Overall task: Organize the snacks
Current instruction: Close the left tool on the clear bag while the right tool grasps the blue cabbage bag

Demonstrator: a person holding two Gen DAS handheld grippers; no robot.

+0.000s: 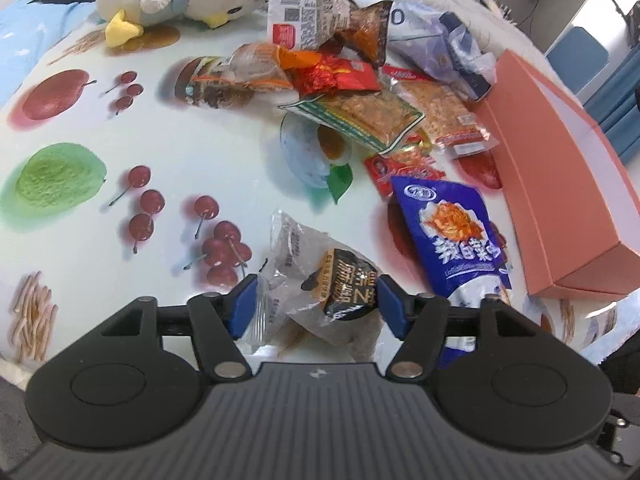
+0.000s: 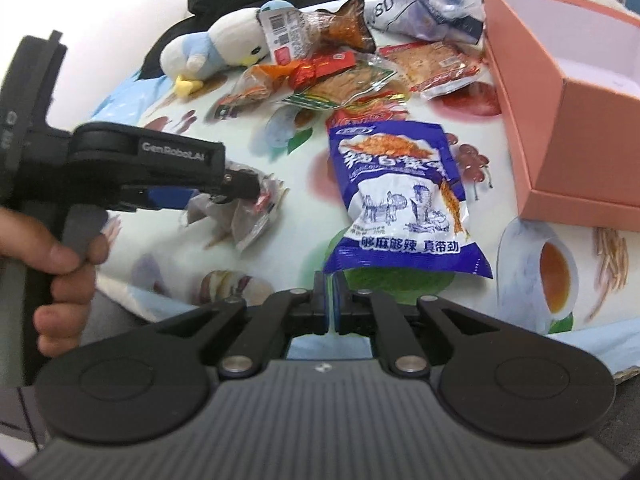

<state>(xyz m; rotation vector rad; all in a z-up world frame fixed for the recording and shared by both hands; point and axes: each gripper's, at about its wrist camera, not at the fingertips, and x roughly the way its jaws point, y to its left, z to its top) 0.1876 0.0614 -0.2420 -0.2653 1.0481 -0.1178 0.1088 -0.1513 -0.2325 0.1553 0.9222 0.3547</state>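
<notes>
Left to right on the fruit-printed tablecloth [image 1: 180, 152]: the left gripper [image 1: 316, 304], jaws apart, straddles a clear crinkled snack packet with a black label [image 1: 320, 280]; whether its blue pads [image 1: 244, 300] press the wrapper cannot be told. A blue-and-white foil snack bag [image 2: 400, 196] lies just ahead of the right gripper [image 2: 330, 300], whose jaws are together and hold nothing. Further right stands an open salmon-pink cardboard box [image 2: 560, 120]. Behind, near a white-and-blue plush bird [image 2: 216, 52], lies a heap of assorted snack packets [image 1: 340, 80].

Each black hand-held gripper [image 1: 316, 304] has blue pads [image 1: 244, 304], silver pivot screws and a ribbed body.
</notes>
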